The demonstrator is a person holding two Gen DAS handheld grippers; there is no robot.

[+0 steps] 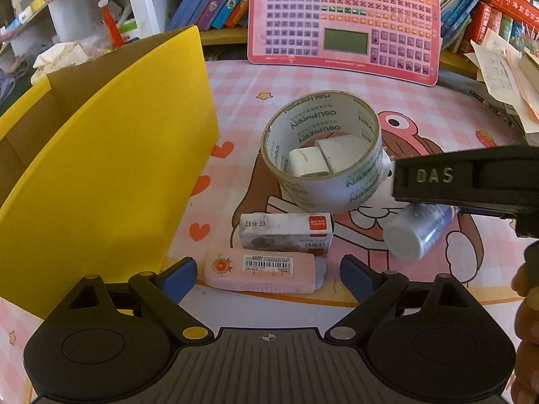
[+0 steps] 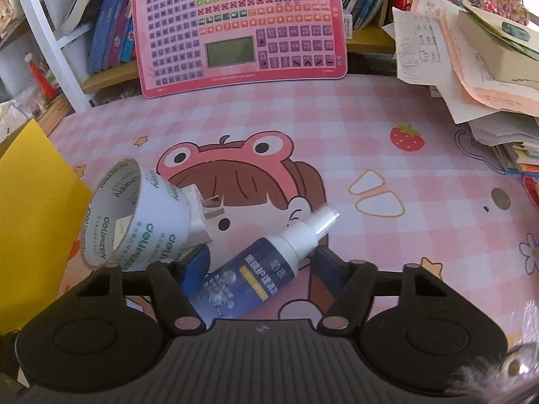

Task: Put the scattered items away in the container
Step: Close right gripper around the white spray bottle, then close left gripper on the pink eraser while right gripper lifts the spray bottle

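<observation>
A yellow cardboard box [image 1: 101, 175] stands open at the left; its wall also shows in the right wrist view [image 2: 33, 222]. A roll of clear tape [image 1: 323, 155] lies on the mat with a white plug adapter [image 1: 323, 161] inside it. In front lie a small white staple box [image 1: 286, 234] and a pink flat case [image 1: 266, 271]. My left gripper [image 1: 269, 276] is open around the pink case, low over it. My right gripper [image 2: 259, 272] is open around a blue spray bottle [image 2: 256, 276] lying on the mat. The bottle's white base shows in the left wrist view [image 1: 411, 235].
A pink toy keyboard board [image 2: 235, 30] leans against bookshelves at the back. A stack of papers and books [image 2: 471, 77] crowds the right edge. The tape roll [image 2: 134, 215] lies close to the right gripper's left finger. The pink cartoon mat [image 2: 370, 155] covers the table.
</observation>
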